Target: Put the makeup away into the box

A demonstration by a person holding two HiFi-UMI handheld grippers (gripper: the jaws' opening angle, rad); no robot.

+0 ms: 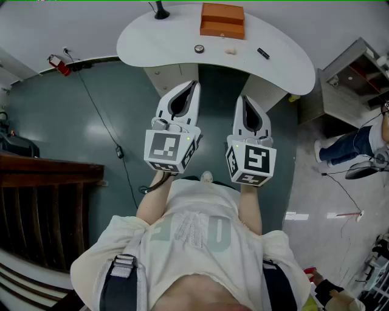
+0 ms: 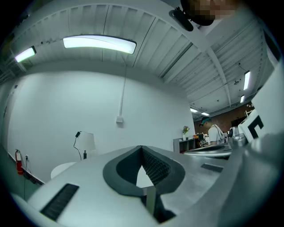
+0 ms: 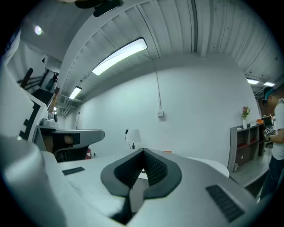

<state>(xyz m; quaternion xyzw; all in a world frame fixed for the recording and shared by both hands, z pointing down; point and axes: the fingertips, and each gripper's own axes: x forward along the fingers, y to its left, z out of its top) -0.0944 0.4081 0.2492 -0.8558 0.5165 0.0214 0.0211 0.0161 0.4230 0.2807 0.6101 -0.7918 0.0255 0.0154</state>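
The makeup lies on the far part of the white counter (image 1: 152, 36), well apart from both grippers. There are three small pieces in a loose row: a round compact (image 1: 199, 49) at the left, a pale piece (image 1: 230, 51) in the middle and a black stick (image 1: 263, 53) at the right. The orange box (image 1: 222, 20) stands just beyond them, farther from the person, and a lamp (image 1: 160, 12) stands at the counter's far left. Whether the box is open on top is too small to tell.

The left gripper (image 1: 193, 84) and the right gripper (image 1: 245, 97) are held level and side by side, close to the person's chest, above the dark floor and short of the counter's near edge. Each has its jaws pressed together with nothing between them, so no piece is picked up yet.

The step in hand looks like the approach. To do it well, step in until the counter is under the grippers, then spread the jaws before lowering them. The pieces are small and low, so come down steeply, with one jaw on either side of a piece. Start with the compact for the left gripper and the stick for the right, which probably keeps the arms from crossing. The stick may roll, so pinch it across its short width.
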